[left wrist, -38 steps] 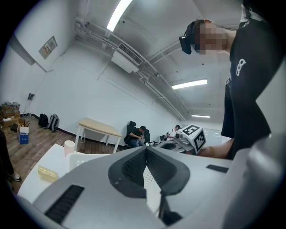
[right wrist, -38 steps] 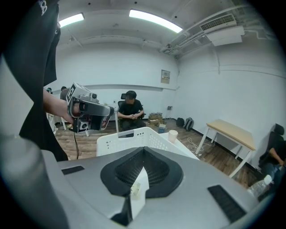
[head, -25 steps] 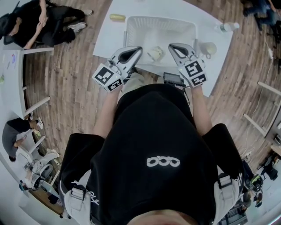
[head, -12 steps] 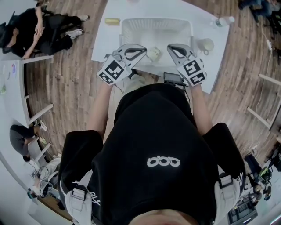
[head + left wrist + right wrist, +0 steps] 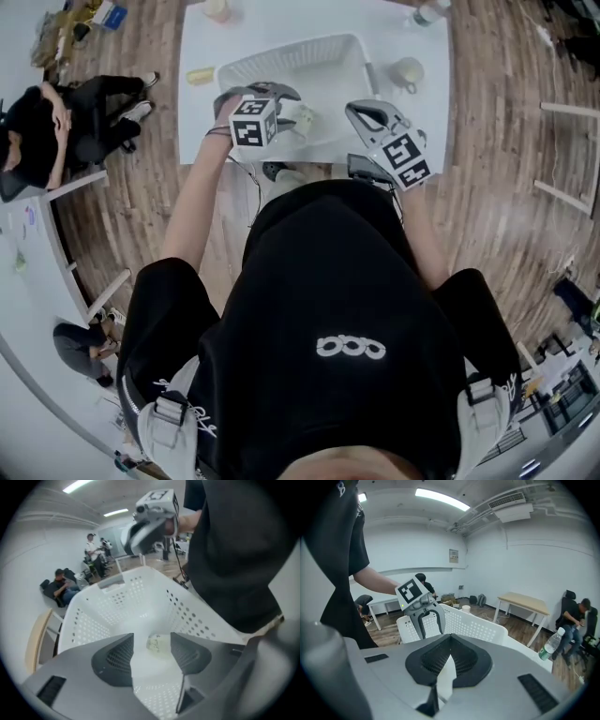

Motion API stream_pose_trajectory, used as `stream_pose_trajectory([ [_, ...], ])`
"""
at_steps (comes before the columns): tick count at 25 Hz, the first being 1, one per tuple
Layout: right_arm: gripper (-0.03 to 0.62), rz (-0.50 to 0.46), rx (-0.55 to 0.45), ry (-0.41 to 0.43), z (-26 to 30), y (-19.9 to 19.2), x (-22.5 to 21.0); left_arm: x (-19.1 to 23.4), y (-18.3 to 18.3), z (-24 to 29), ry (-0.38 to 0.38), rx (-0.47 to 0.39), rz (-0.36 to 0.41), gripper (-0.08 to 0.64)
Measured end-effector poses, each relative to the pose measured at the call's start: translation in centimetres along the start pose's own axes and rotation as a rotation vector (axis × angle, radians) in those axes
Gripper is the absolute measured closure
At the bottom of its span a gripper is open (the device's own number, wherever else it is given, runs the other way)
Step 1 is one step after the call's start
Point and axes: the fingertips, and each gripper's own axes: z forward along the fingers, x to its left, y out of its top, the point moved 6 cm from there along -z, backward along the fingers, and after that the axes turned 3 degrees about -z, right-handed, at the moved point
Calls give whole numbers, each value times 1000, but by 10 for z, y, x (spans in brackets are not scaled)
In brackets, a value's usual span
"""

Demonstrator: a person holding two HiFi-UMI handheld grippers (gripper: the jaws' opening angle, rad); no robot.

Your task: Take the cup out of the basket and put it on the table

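While my left gripper hangs over the near end of the basket, pointing down into it, its jaws are opening, and the gap between them is moderate. Looking along them, I see the cup framed right in that gap, but it lies lower down on the basket floor, on its side as far as I can tell. The ribbed fingers stand to either side of it and above it. Neither pad touches the cup, so this gripper has hold of nothing.

My right gripper is outside the basket, just off its near right corner and clear of the rim. Its jaws are pressed together tip to tip, with nothing between the pads.

From the head view, the basket sits on the white table. A pale mug stands on the table beside the basket's right wall, apart from both grippers.
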Motion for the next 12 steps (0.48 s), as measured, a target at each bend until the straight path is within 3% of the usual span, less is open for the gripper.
stream_pose_trajectory([
  [4, 568, 57, 2, -62, -10, -14, 0, -7, -18, 49, -167, 124, 132, 206],
  [12, 568, 168, 1, -159, -39, -32, -2, -7, -27, 104, -290, 172, 172, 170],
])
